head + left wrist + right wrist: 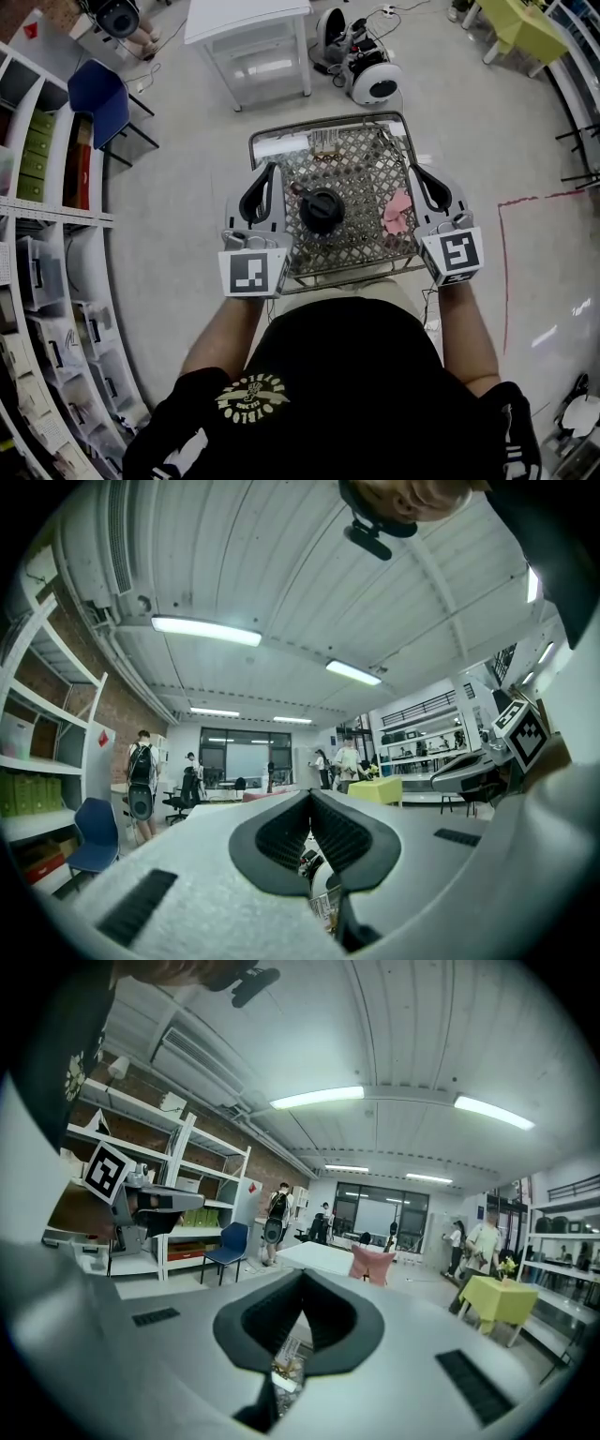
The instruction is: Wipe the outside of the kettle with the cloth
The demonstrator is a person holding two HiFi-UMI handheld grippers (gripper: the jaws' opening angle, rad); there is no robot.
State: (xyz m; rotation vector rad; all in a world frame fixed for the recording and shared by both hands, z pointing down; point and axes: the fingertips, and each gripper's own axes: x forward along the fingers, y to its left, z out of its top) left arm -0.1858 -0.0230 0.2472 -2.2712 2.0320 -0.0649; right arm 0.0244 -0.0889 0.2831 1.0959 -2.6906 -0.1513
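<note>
Furthest left, our left claw (272, 168) hangs over the near-left rim of the wire-mesh cart (361, 164) and points level across the room. In the left gripper view its jaws are together with nothing between them.

Next, the black kettle (322, 210) stands upright near the middle of the mesh. We see it from above, lid up, and nothing touches it.

To the right of the kettle, the pink cloth (397, 214) lies crumpled against the cart's right side. It is near the kettle but apart from it.

Furthest right, our right claw (413, 170) sits just beside the cloth, over the right rim. Its jaws are pressed together on nothing.

With the cloth lying loose and both claws empty, we could be either before the cloth is picked up or after it has been set down.

We see these risks in any wiping from here:
- **Kettle moves:** it stands free on open mesh, so a sideways rub from one claw could slide or tip it unless the other claw steadies it.
- **Cloth slips:** pinched by one thin fold, it could slip out partway through a stroke.
- **Claw snags:** a claw closing low on the cloth could catch a wire of the mesh along with it.
</note>
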